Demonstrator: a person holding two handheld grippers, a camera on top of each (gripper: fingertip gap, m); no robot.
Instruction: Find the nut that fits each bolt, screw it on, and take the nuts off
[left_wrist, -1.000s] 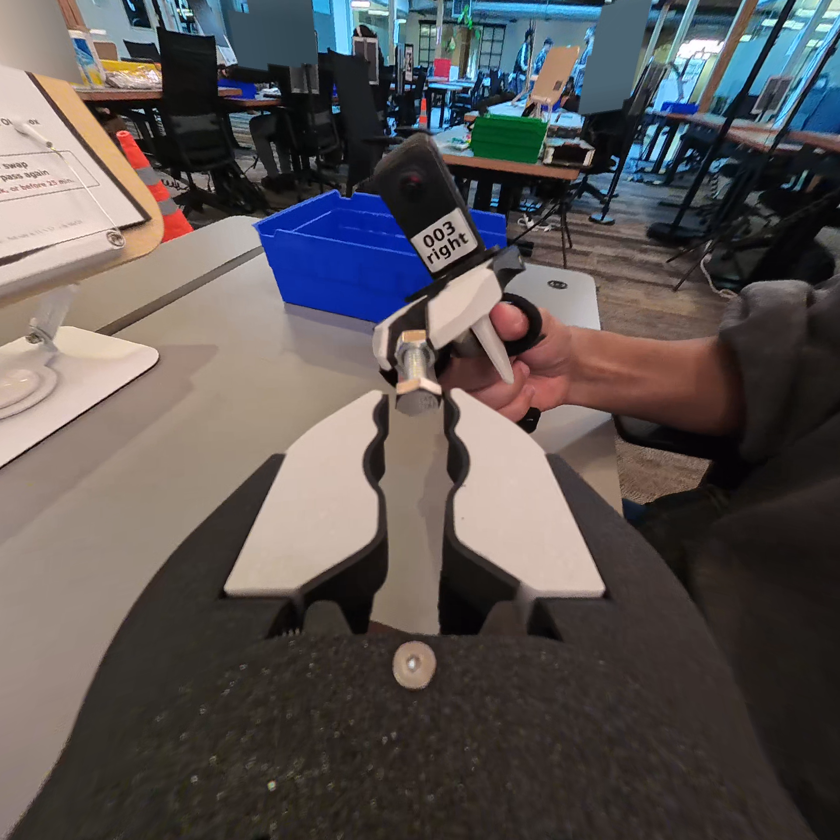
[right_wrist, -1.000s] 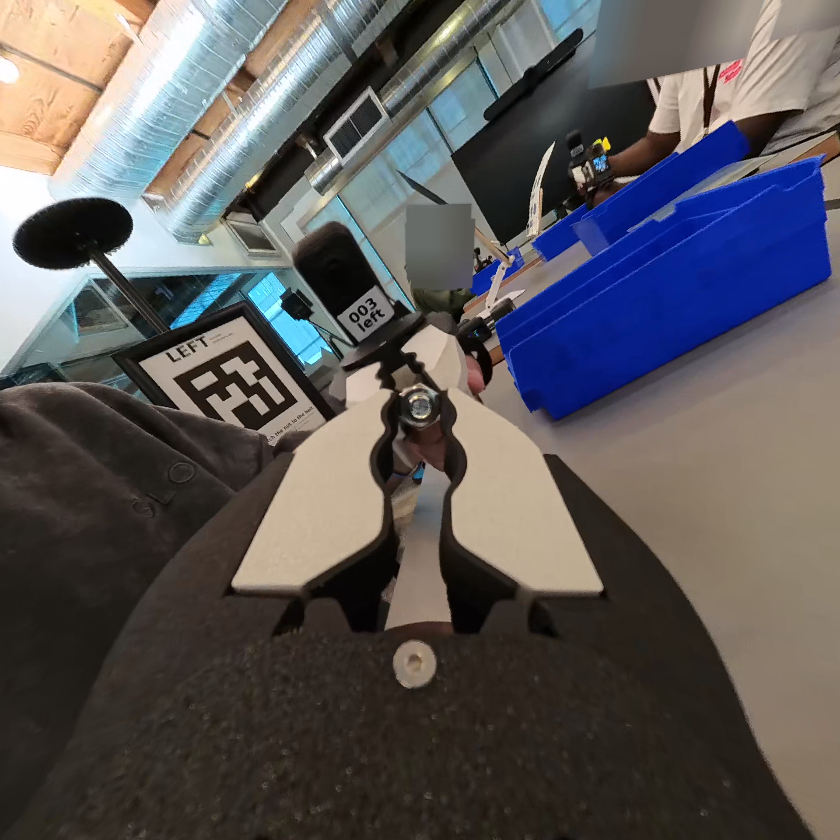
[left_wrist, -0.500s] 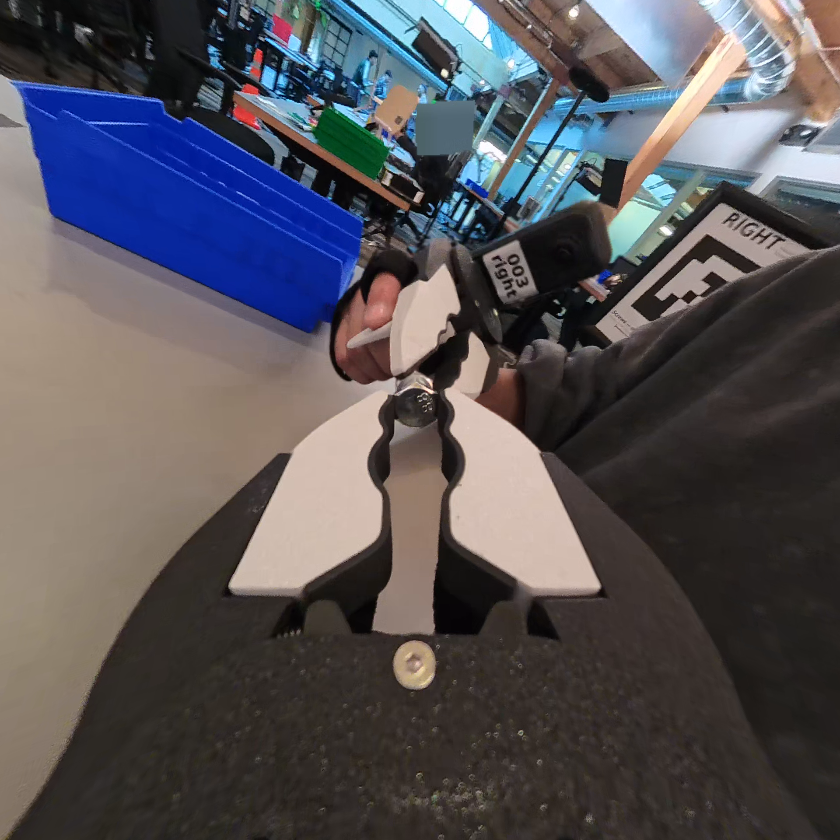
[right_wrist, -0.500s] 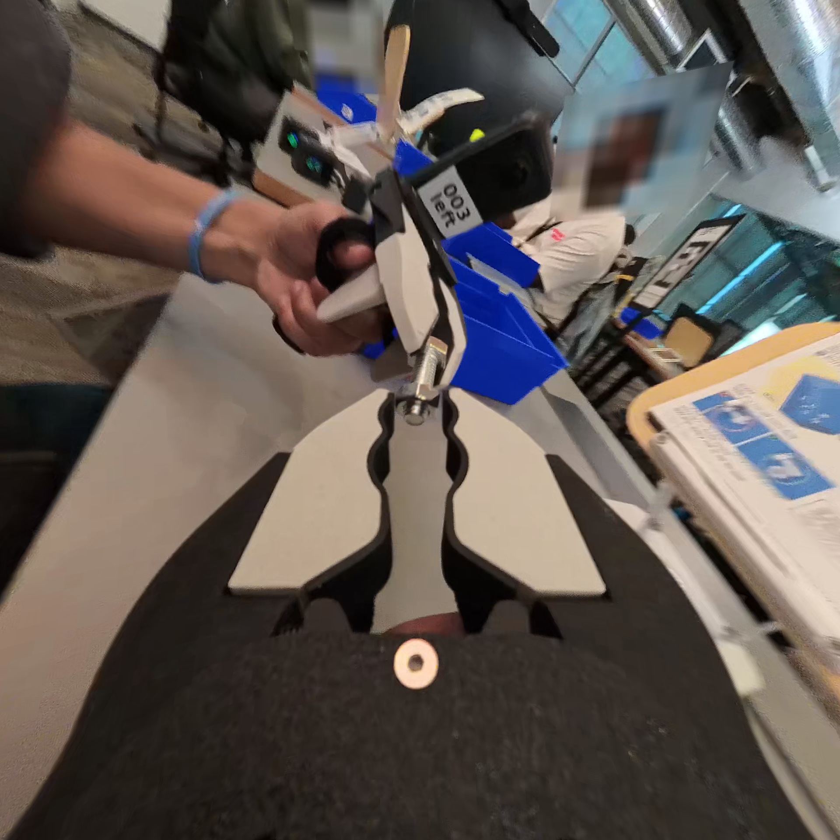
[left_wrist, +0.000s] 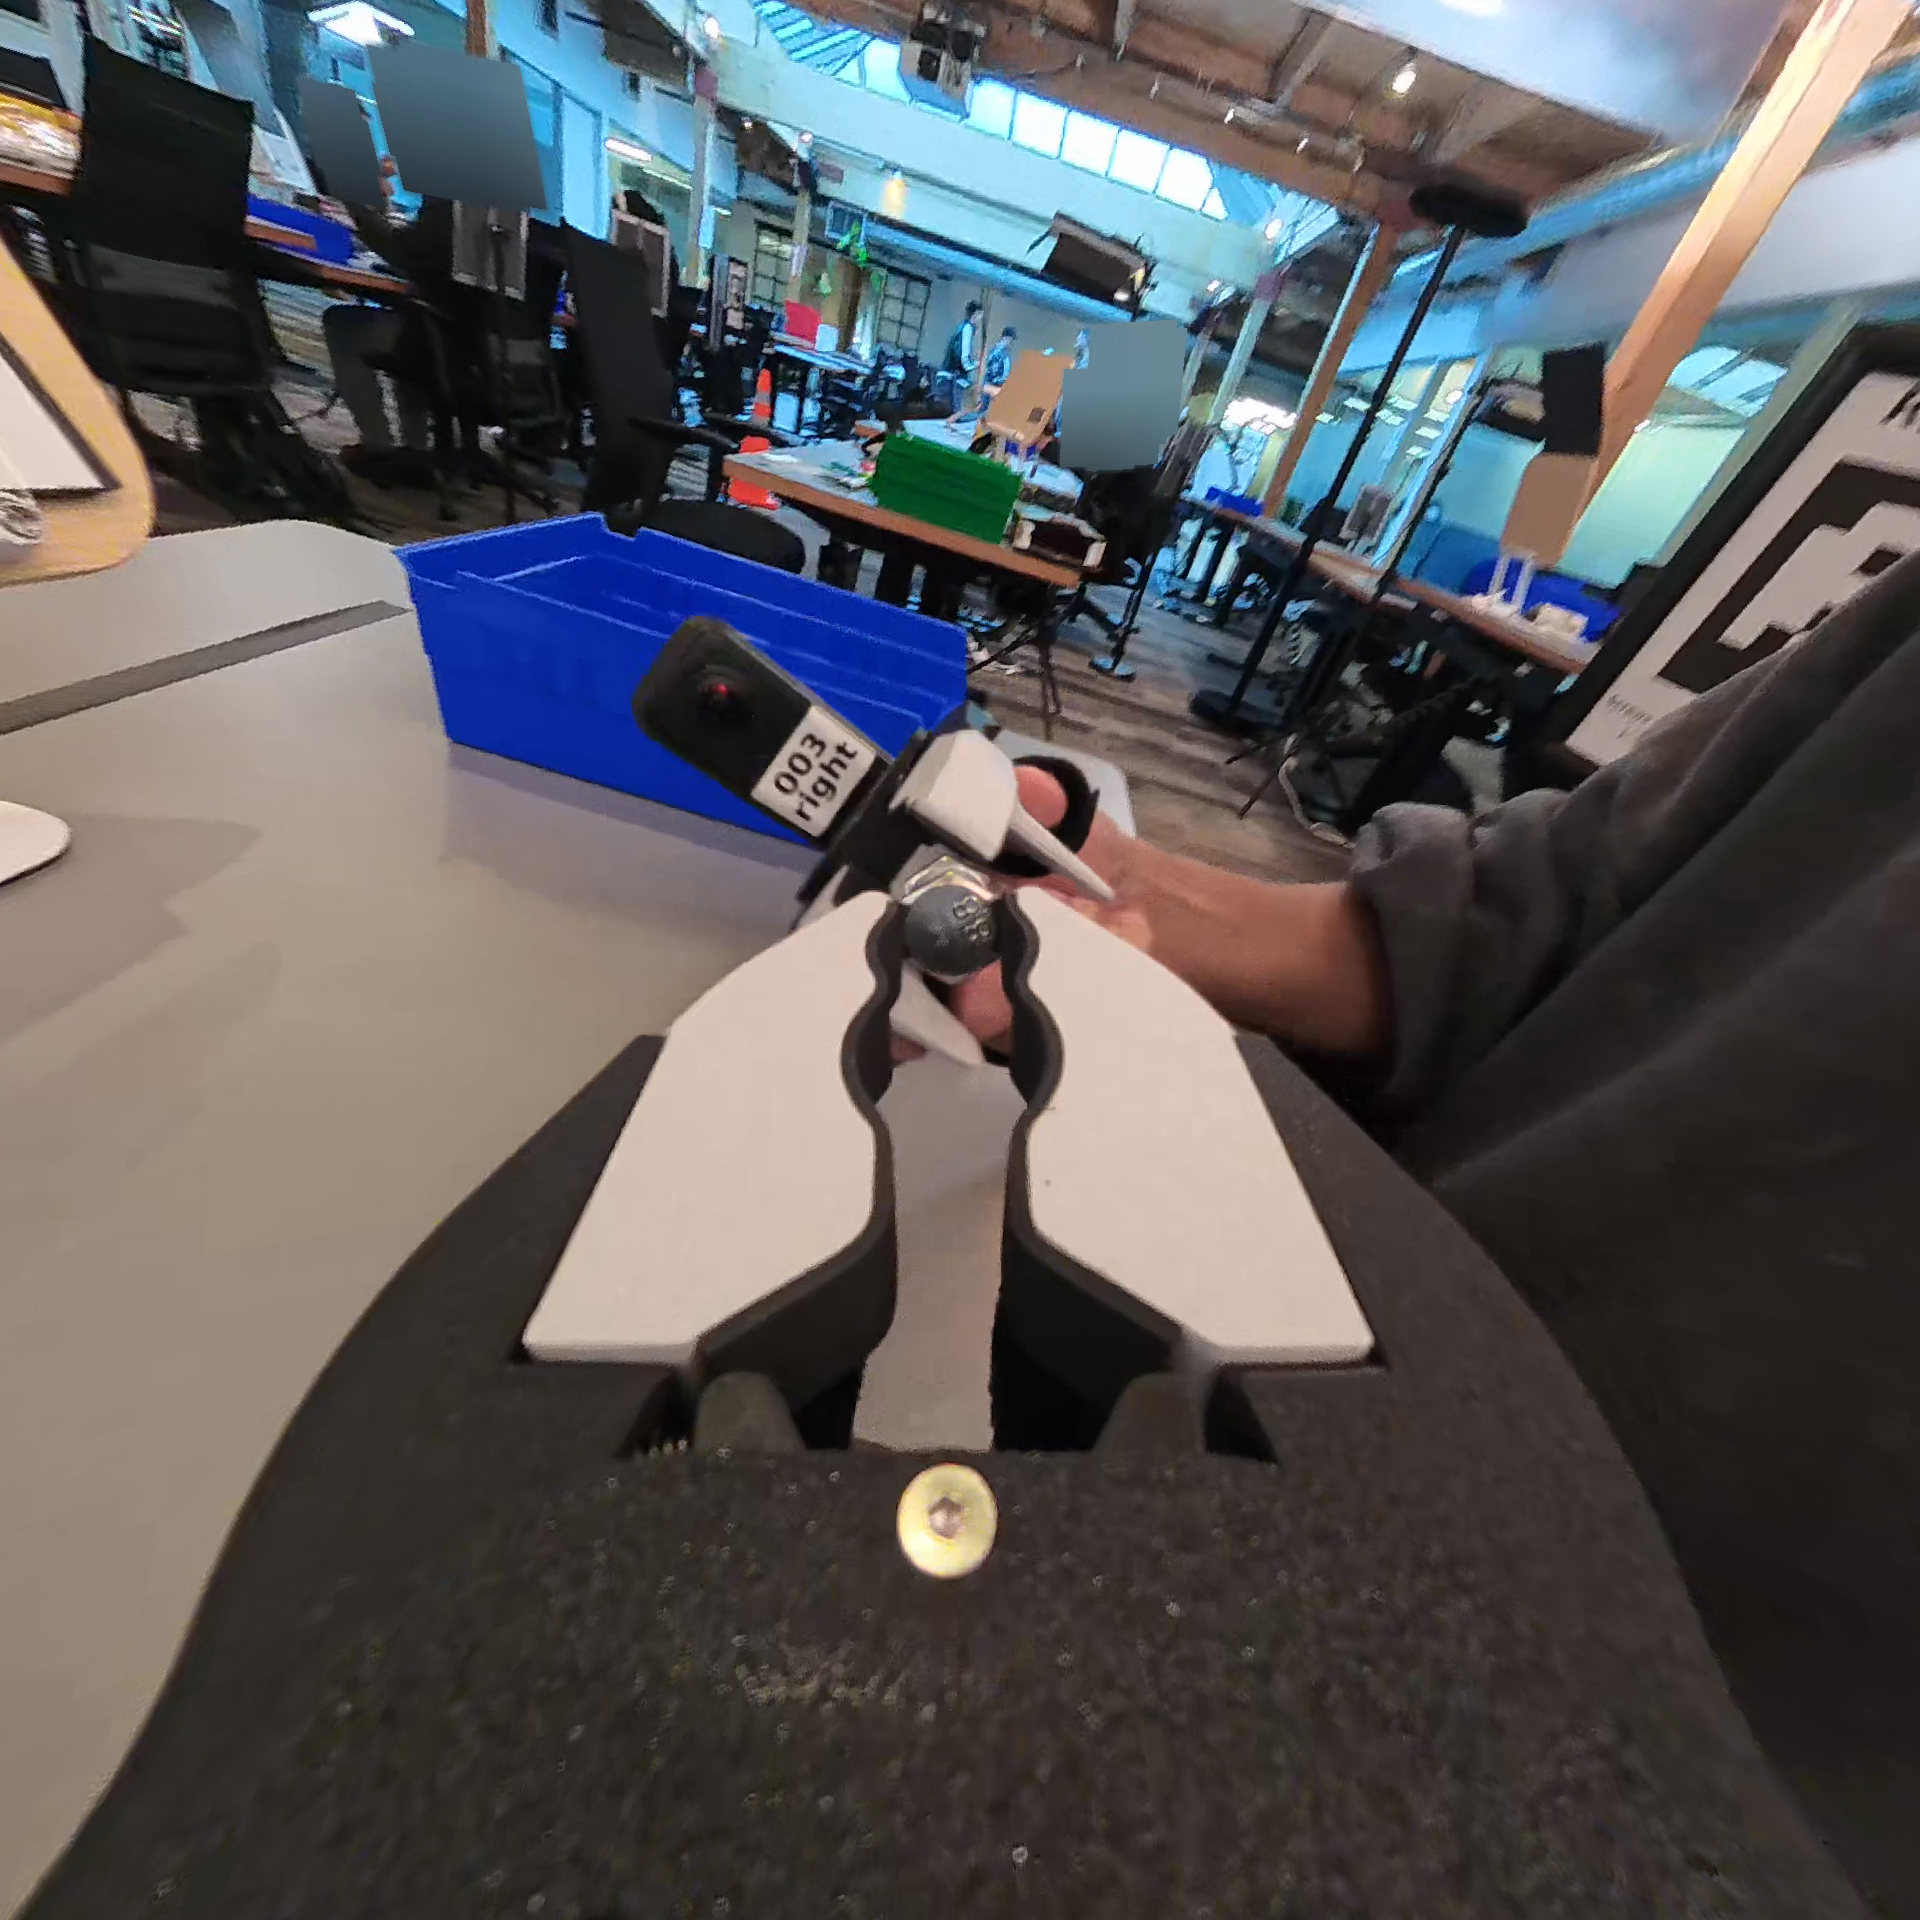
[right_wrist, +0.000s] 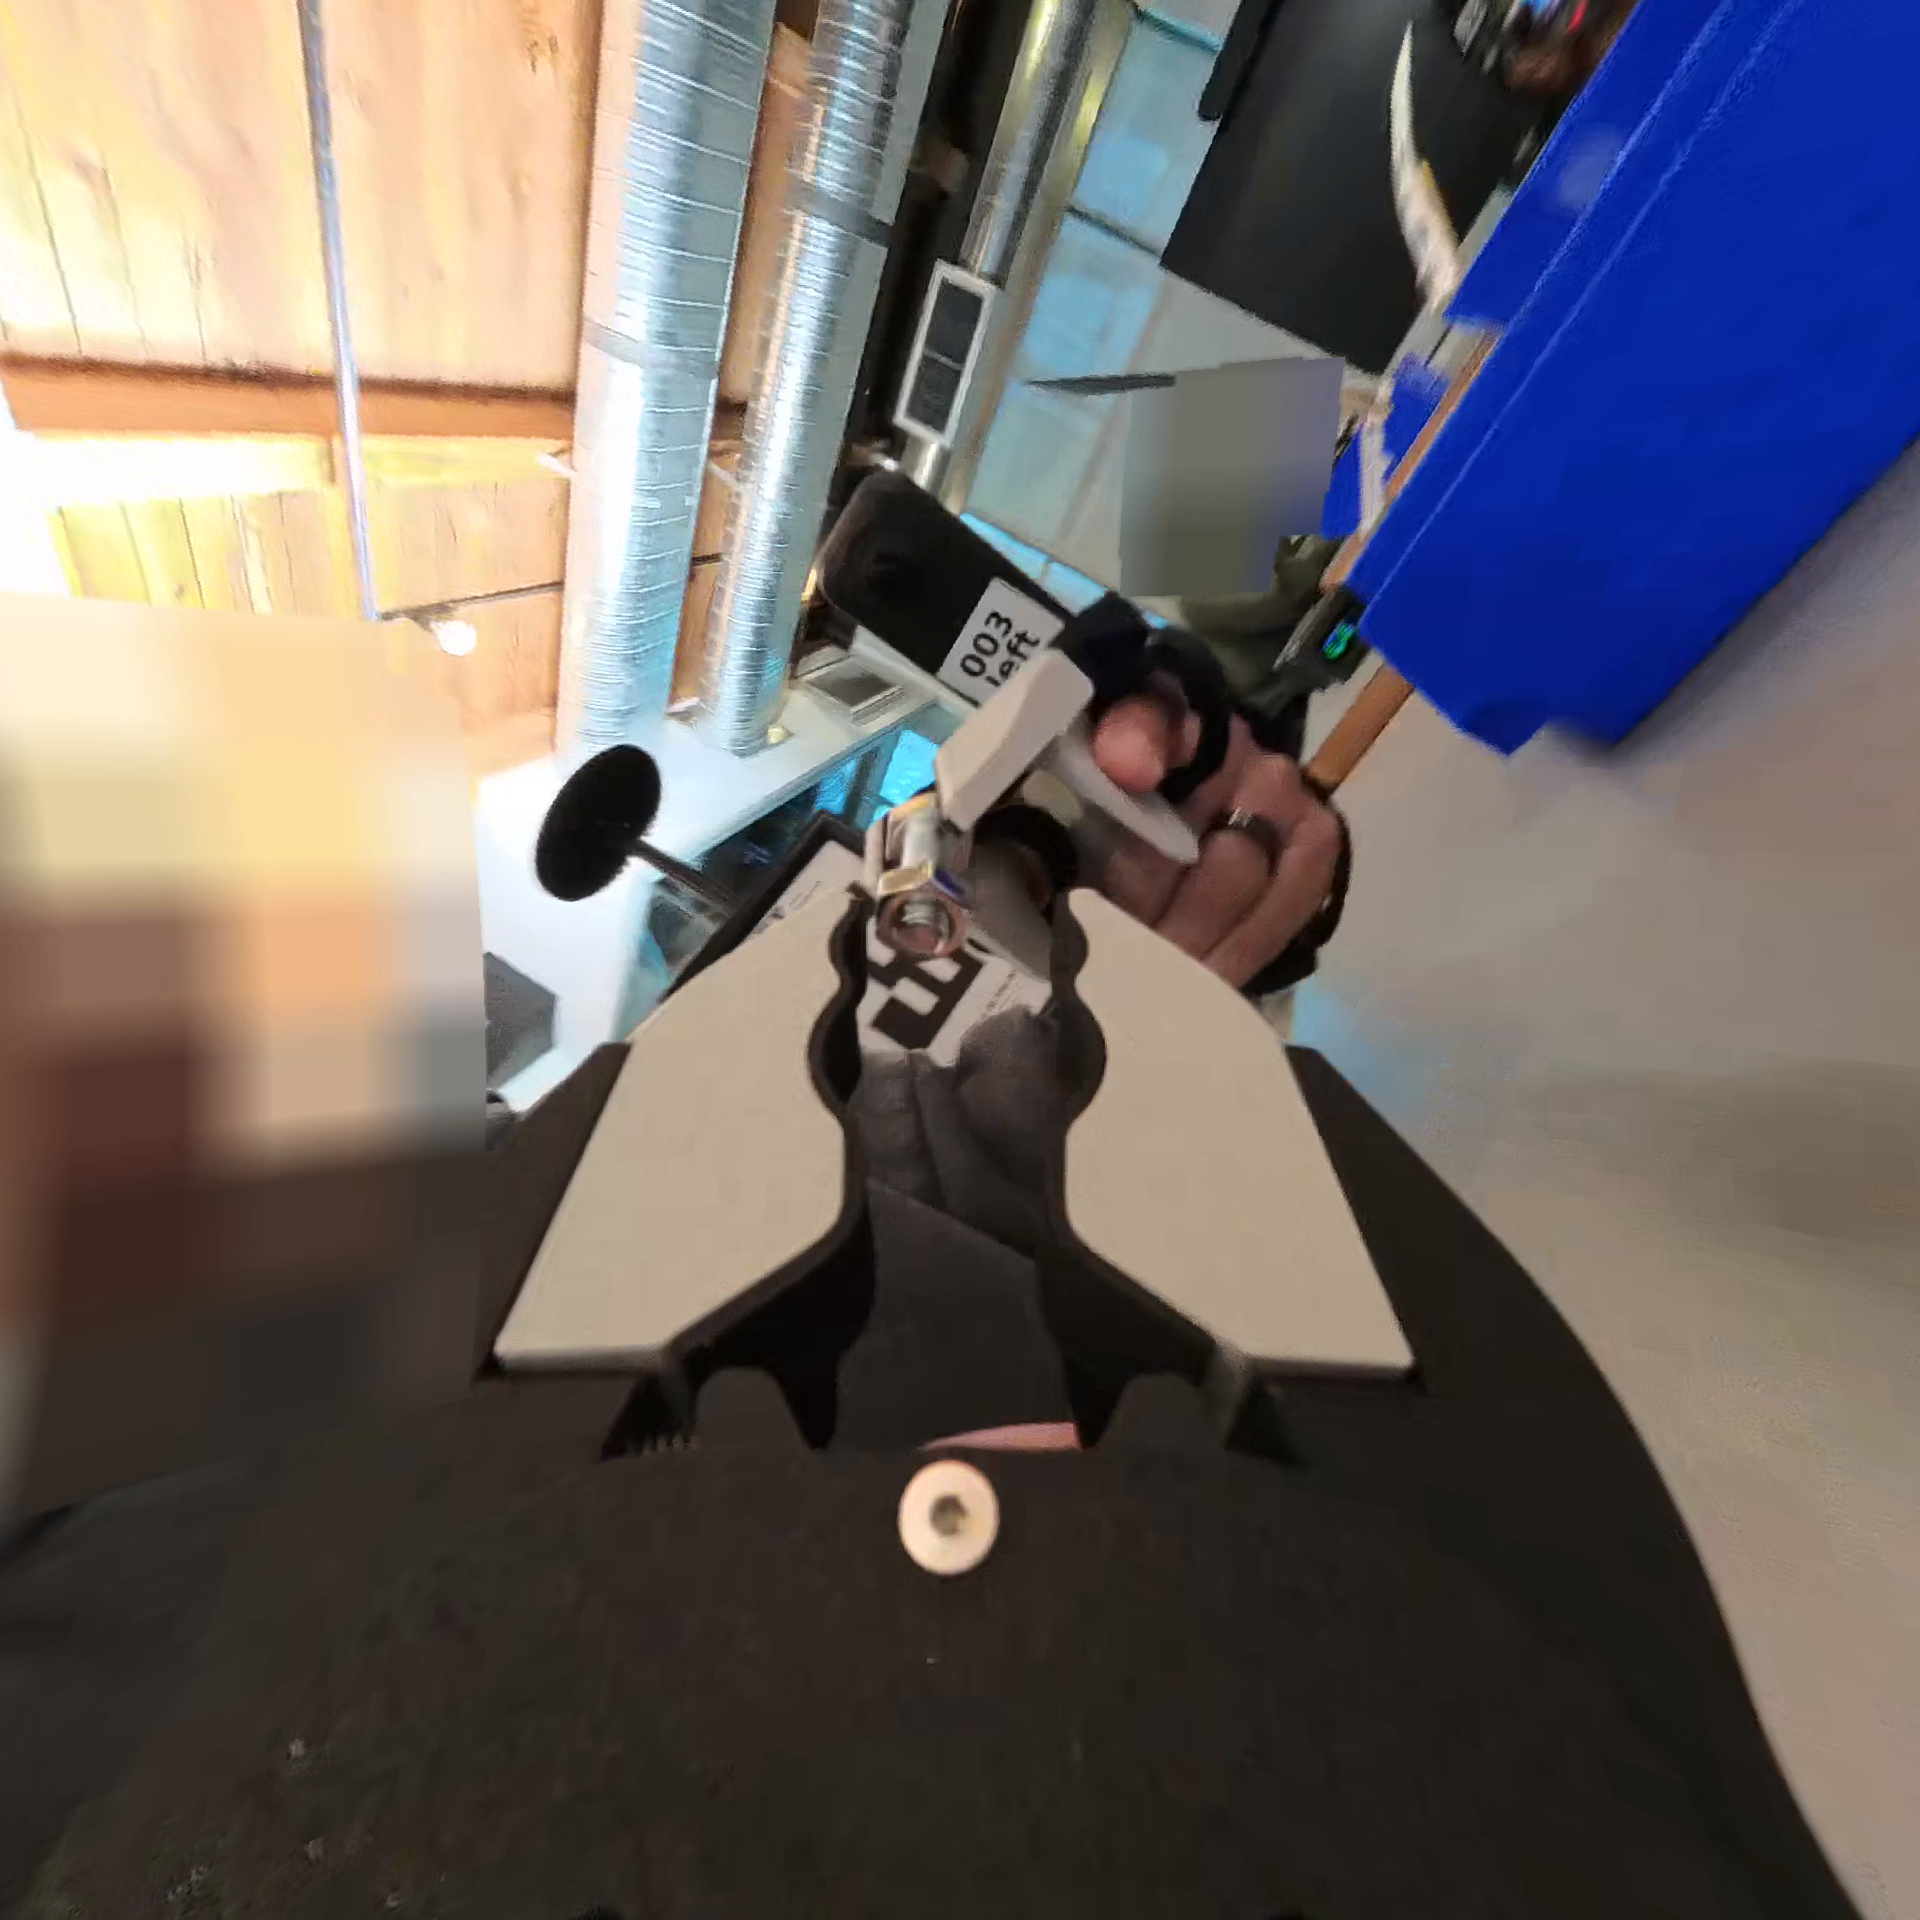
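grey table: bare surface under both tools, seen in both wrist views
left gripper: fingers pinched onto the head of the bolt, dark round head facing the camera, seated in the notch near the fingertips
left gripper from the right wrist view: seen farther off, white finger clamped on the bolt, shaft pointed toward the right camera
nut: on the threaded shaft, near its free end, silver hex; in the left view only an edge showed behind the bolt head
right gripper: jaws parted wide, wider than the nut; threaded end of the bolt sat at the inner edge of the left fingertip, contact could not be told through blur
right gripper from the left view: just behind the bolt head, tilted, black camera body up-left, held by a hand
left hand: wrapped round the handle, finger through the black loop, ring on one finger
blue bin: on the table behind the tools, well apart from them
dark sleeve: right side of the left view
tag board: black and white, behind the sleeve
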